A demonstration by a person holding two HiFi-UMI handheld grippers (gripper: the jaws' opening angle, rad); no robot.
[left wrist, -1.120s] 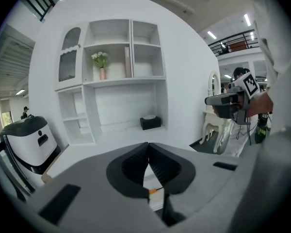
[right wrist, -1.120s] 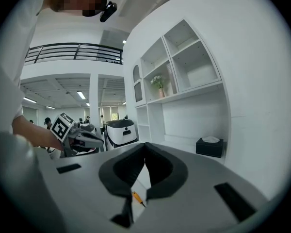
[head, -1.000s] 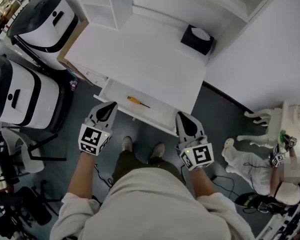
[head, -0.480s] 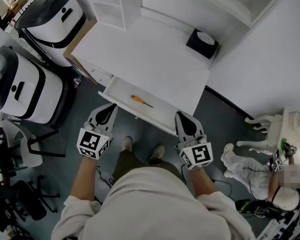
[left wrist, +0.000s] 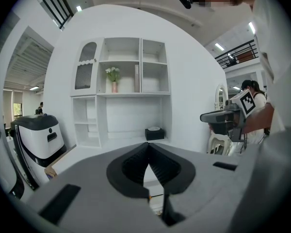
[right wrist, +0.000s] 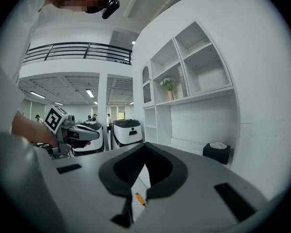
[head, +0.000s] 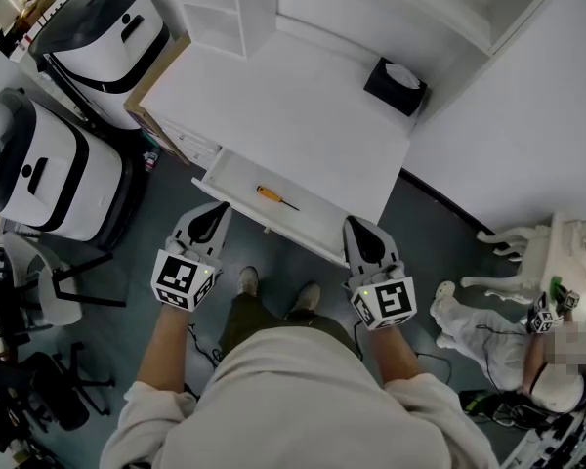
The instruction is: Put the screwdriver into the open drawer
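The screwdriver (head: pixel 272 197) is small, so it is likely light and easy to lift. It is hard and stiff and will not bend or break. Its round shape means it could roll or slip. The best place to grab it looks like the fat orange handle (head: pixel 263 193), not the thin metal rod (head: pixel 285 204).

Right now it lies flat inside the open drawer (head: pixel 308 228), under the front edge of the white bench (head: pixel 293 115). So the job looks done.

The left claw (head: pixel 218 208) is shut tight and holds nothing. The right claw (head: pixel 355 226) is closed too, and it is empty. Both hang just in front of the drawer and touch nothing.

Compared with a second ago, the left claw has gone up a little. The bench and drawer sit a bit further right in the head view. The screwdriver is in the same spot in the drawer.
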